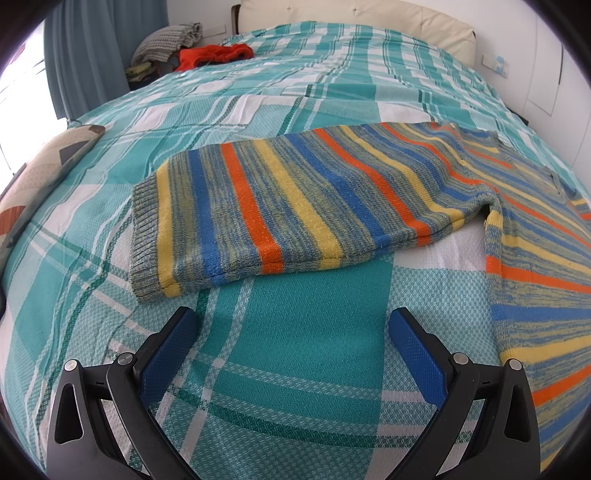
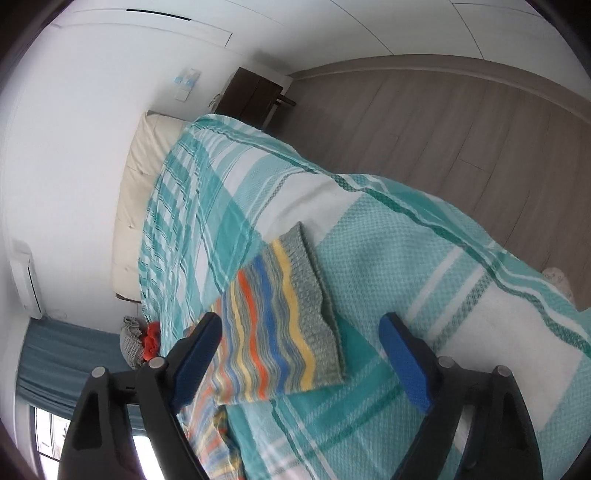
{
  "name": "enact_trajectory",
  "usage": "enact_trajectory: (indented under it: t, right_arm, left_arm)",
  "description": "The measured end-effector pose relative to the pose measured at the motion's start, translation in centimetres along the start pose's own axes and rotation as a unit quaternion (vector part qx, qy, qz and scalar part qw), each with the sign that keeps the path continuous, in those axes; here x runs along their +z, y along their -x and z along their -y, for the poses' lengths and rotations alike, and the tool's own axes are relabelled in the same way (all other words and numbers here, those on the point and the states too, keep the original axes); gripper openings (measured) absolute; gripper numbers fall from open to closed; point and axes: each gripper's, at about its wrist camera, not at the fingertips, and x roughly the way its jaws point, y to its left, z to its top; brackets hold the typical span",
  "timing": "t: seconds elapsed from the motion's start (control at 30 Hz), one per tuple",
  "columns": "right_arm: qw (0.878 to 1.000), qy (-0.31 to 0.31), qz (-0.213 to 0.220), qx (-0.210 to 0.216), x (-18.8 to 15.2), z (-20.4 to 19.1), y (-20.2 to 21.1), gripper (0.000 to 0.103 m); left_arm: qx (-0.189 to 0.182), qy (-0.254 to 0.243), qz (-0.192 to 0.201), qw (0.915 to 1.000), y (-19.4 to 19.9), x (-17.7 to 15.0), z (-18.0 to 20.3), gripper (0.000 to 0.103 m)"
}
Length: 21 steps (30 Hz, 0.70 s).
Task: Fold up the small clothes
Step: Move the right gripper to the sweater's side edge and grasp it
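Observation:
A knitted sweater with blue, orange, yellow and grey stripes lies flat on the teal checked bedspread. In the left wrist view one sleeve stretches to the left, ending in a grey ribbed cuff, and the body spreads to the right. My left gripper stands open just short of that sleeve, with only bedspread between its blue pads. In the tilted right wrist view the other sleeve with its grey cuff lies under my right gripper, which is open, its pads apart from the knit.
A red garment and a grey checked cloth lie by the far left corner of the bed, near a blue curtain. A patterned cushion sits at the left edge. Cream headboard behind; wooden floor beside the bed.

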Motion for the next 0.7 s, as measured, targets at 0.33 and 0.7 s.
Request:
enact_trajectory:
  t: [0.33,0.7]
  right_arm:
    - [0.983,0.122,-0.059,-0.124,0.4,-4.9,-4.3,0.004]
    - [0.927,0.353,-0.119,0.048,-13.6,-31.4,-6.8,0.004]
  left_arm:
    - [-0.009,-0.008,-0.024,0.9996,0.5,0.8,-0.1,0.102]
    - [-0.040,0.055,0.018,0.9975,2.6,-2.8,-2.6,0.101]
